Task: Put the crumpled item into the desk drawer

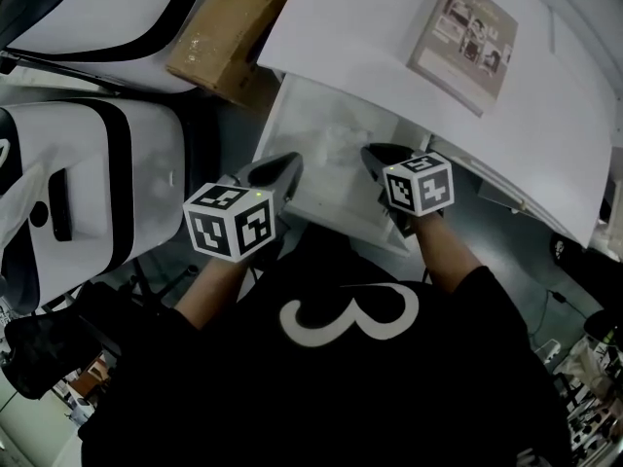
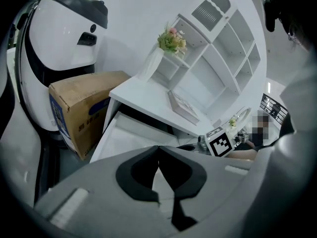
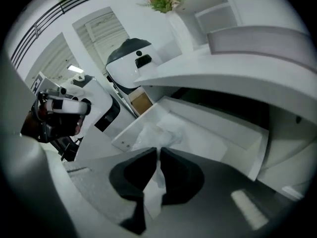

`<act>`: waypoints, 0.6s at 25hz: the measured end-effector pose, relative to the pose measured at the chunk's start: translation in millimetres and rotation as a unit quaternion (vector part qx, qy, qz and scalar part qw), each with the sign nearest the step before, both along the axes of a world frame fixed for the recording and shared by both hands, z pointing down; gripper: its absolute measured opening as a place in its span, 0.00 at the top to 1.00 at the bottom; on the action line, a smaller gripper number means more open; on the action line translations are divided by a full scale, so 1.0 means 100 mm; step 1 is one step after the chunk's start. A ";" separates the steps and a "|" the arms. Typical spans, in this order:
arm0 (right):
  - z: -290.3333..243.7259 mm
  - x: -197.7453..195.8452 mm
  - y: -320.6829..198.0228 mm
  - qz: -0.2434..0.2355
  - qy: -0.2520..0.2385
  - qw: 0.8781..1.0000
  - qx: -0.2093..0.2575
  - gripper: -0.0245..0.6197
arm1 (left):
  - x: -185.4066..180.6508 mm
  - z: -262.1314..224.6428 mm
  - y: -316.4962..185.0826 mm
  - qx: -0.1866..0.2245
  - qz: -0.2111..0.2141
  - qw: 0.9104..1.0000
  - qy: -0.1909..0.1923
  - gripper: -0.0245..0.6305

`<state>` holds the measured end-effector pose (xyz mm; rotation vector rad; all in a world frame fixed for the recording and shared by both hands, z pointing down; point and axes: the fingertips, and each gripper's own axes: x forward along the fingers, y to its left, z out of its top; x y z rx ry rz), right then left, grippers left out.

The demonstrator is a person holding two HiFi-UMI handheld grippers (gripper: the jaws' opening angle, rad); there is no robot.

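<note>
The crumpled item [image 3: 159, 133] is a pale, translucent wad lying in the open white desk drawer [image 3: 237, 133], near its front left corner; it shows faintly in the head view as the crumpled item [image 1: 339, 136]. My right gripper [image 3: 158, 151] hangs over the drawer's front edge with its jaws together on the near edge of the wad, and pale material shows in the slit between them. My left gripper [image 2: 158, 148] is shut with nothing in it, held over the drawer [image 2: 116, 133] at its front left. In the head view, left gripper [image 1: 292, 163] and right gripper [image 1: 372, 152] flank the drawer [image 1: 292, 115].
A grey book [image 1: 464, 42] lies on the white desk top [image 1: 370, 27] above the drawer. A cardboard box [image 1: 229, 37] stands left of the desk, beside a large white-and-black machine body [image 1: 88, 183]. White shelves with a flower pot [image 2: 171, 41] rise behind the desk.
</note>
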<state>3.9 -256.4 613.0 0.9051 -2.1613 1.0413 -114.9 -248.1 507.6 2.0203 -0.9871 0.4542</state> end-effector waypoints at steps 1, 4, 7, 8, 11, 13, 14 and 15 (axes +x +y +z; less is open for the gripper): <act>0.08 -0.01 -0.01 0.000 0.005 1.000 -0.006 0.92 | -0.01 0.01 -0.02 0.000 0.002 1.000 0.000 0.95; 0.31 -0.02 -0.02 0.005 0.017 0.999 -0.027 0.92 | -0.03 0.01 -0.08 -0.002 0.008 1.000 0.000 0.95; 0.52 -0.02 -0.02 0.008 0.025 0.998 -0.052 0.92 | -0.07 0.03 -0.14 -0.005 0.010 1.000 0.000 0.95; 0.58 -0.02 -0.03 0.012 0.026 0.998 -0.061 0.92 | -0.08 0.04 -0.16 -0.006 0.010 1.000 0.000 0.95; 0.73 0.01 -0.06 0.028 0.032 0.996 -0.082 0.92 | -0.11 0.07 -0.20 -0.011 0.010 1.000 0.002 0.95; 0.81 0.03 -0.07 0.036 0.037 0.995 -0.090 0.92 | -0.13 0.08 -0.22 -0.012 0.008 1.000 0.002 0.95; 0.85 0.03 -0.07 0.038 0.040 0.994 -0.093 0.92 | -0.15 0.09 -0.24 -0.011 0.006 1.000 0.001 0.95; 0.88 0.04 -0.08 0.040 0.044 0.994 -0.095 0.92 | -0.17 0.10 -0.26 -0.010 0.003 1.000 -0.001 0.95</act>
